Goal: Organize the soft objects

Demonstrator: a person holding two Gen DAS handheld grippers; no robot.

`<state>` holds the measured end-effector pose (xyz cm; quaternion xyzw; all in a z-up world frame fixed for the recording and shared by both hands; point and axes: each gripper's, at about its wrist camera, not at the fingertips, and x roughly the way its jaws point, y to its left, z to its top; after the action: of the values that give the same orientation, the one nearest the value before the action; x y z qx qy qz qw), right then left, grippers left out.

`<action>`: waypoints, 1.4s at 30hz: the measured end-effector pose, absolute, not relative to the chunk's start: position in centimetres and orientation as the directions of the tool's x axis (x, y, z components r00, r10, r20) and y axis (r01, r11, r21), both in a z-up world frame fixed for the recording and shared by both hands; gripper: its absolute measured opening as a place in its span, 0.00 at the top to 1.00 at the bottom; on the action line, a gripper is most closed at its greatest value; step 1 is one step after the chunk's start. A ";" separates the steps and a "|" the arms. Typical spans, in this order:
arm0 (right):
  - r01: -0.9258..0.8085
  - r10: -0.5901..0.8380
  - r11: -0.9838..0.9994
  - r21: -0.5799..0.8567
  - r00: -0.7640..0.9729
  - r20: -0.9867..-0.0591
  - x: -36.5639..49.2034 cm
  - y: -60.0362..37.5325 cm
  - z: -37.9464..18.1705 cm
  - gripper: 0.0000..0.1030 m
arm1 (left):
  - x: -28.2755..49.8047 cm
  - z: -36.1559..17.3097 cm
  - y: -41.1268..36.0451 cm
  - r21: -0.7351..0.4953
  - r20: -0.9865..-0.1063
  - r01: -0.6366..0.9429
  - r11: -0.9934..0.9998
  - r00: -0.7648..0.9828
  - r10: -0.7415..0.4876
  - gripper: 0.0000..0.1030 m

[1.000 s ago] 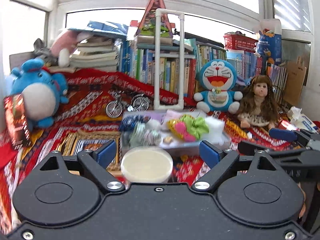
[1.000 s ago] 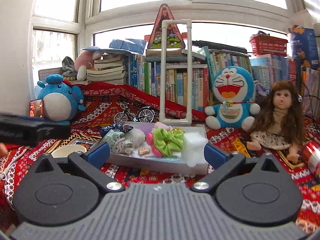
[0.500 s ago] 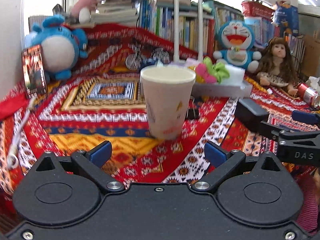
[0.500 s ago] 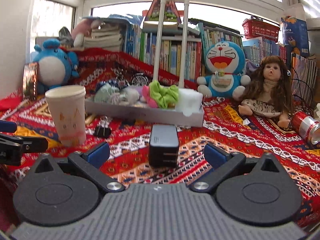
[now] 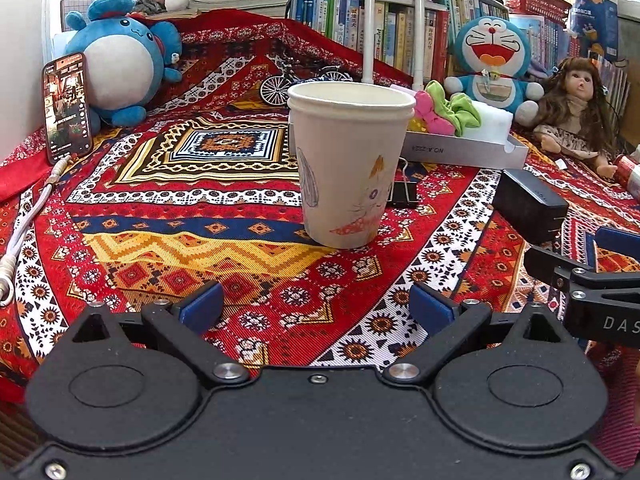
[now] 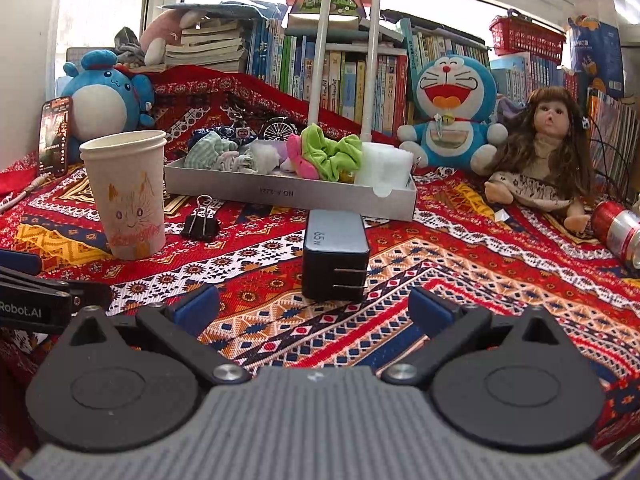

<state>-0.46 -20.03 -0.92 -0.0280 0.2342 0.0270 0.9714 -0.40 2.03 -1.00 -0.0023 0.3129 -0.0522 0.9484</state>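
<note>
Scrunchies [image 6: 328,152] in tray [image 6: 288,196]; charger [image 6: 335,254], paper cup [image 5: 350,164] in front; both jaws open, empty

A patterned red cloth [image 6: 460,280] covers the surface. A paper cup [image 5: 349,164] with a drawn cat face stands upright on it, a black binder clip [image 6: 201,222] just beside it. A dark 65 W charger [image 6: 335,258] lies near the middle, prongs facing the camera. A smartphone [image 5: 68,106] leans beside a white cable [image 5: 24,220]. A miniature bicycle [image 5: 280,84] stands farther back. A red can [image 6: 620,232] lies on its side at the right. Books [image 6: 352,76] line the window sill, with a red basket [image 6: 526,42] on top.
</note>
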 end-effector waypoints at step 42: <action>-0.040 0.019 0.999 -0.030 0.857 -0.515 0.8 -19.7 -2.4 0.00 | 0.2 -1.6 1.3 -0.012 -0.584 0.061 0.998 0.810 -0.056 0.00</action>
<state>0.80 -19.67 -2.41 -0.0199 0.2671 0.0152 0.9633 0.19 1.29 -1.62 0.0038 0.3068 -0.0307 0.9513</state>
